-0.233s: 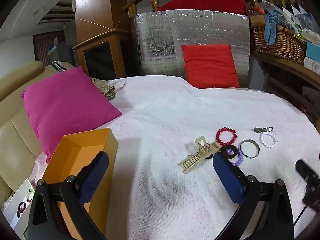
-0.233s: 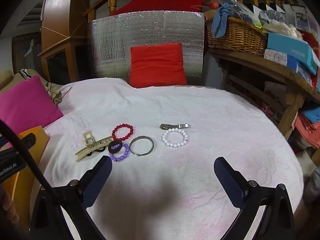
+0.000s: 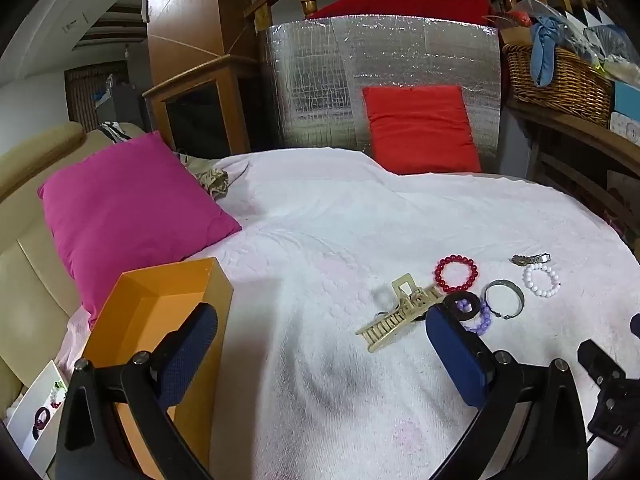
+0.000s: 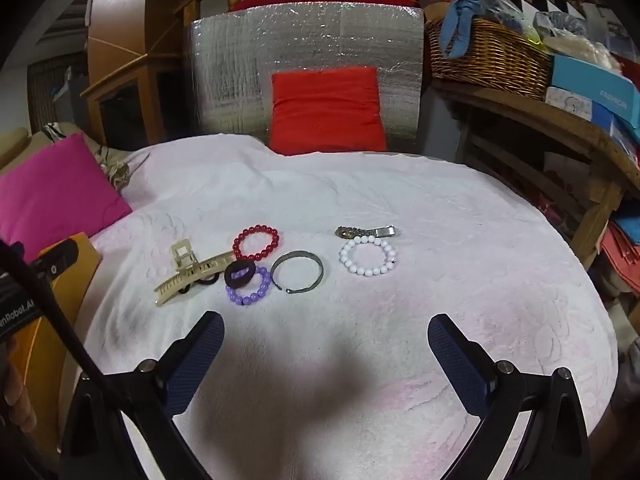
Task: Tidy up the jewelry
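Note:
Jewelry lies on a pale pink cloth: a beige hair claw point(image 4: 188, 272), a red bead bracelet point(image 4: 256, 242), a purple bead bracelet point(image 4: 248, 292) under a dark hair tie point(image 4: 240, 274), a metal bangle point(image 4: 298, 272), a white bead bracelet point(image 4: 368, 258) and a metal clasp piece point(image 4: 366, 231). The same pieces show in the left wrist view, with the hair claw point(image 3: 400, 312) and red bracelet point(image 3: 456, 274). An open orange box point(image 3: 160, 320) stands at the left. My left gripper point(image 3: 320, 344) is open and empty between the box and the jewelry. My right gripper point(image 4: 326, 348) is open and empty, short of the jewelry.
A magenta cushion point(image 3: 128, 208) lies behind the box. A red cushion point(image 4: 326, 108) leans on a silver foil panel point(image 4: 304, 40) at the back. A wicker basket point(image 4: 488, 56) and boxes sit on a wooden shelf at the right. A white card point(image 3: 36, 416) lies beside the box.

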Action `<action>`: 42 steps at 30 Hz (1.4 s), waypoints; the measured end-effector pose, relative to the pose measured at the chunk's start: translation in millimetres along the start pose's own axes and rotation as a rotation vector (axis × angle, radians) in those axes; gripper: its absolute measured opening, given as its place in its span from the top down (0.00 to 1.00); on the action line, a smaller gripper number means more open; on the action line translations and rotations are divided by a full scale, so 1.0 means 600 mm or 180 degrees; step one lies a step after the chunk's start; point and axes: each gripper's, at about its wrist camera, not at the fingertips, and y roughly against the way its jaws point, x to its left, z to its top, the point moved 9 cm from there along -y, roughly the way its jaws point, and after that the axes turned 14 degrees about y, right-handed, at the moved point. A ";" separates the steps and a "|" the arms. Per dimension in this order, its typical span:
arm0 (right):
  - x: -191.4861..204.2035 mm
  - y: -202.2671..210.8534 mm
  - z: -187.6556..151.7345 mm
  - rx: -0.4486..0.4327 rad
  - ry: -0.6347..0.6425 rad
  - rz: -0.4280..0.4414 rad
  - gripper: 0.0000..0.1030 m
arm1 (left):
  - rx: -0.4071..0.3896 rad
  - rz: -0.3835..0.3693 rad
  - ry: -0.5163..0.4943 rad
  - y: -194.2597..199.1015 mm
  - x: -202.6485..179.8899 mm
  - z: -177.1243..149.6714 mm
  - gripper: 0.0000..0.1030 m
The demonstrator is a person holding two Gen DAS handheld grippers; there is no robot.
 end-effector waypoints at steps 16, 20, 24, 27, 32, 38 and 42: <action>0.016 -0.004 -0.002 -0.0055 0.0040 0.0040 0.00 | -0.0041 0.0031 0.0027 -0.019 0.009 0.003 0.00; 0.018 -0.002 -0.001 -0.0067 0.0033 0.0042 0.00 | -0.0047 0.0033 0.0029 -0.019 0.011 0.004 0.00; 0.021 -0.002 -0.001 -0.0073 0.0042 0.0051 0.00 | -0.0061 0.0044 0.0033 -0.018 0.012 0.005 0.00; 0.024 -0.002 0.000 -0.0086 0.0044 0.0058 0.00 | -0.0066 0.0041 0.0030 -0.018 0.016 0.006 0.00; 0.029 -0.003 0.001 -0.0089 0.0054 0.0064 0.00 | -0.0073 0.0045 0.0036 -0.017 0.017 0.006 0.00; 0.033 -0.002 0.004 -0.0105 0.0056 0.0066 0.00 | -0.0086 0.0044 0.0035 -0.015 0.022 0.008 0.00; 0.035 -0.002 0.005 -0.0112 0.0056 0.0066 0.00 | -0.0099 0.0045 0.0032 -0.014 0.024 0.010 0.00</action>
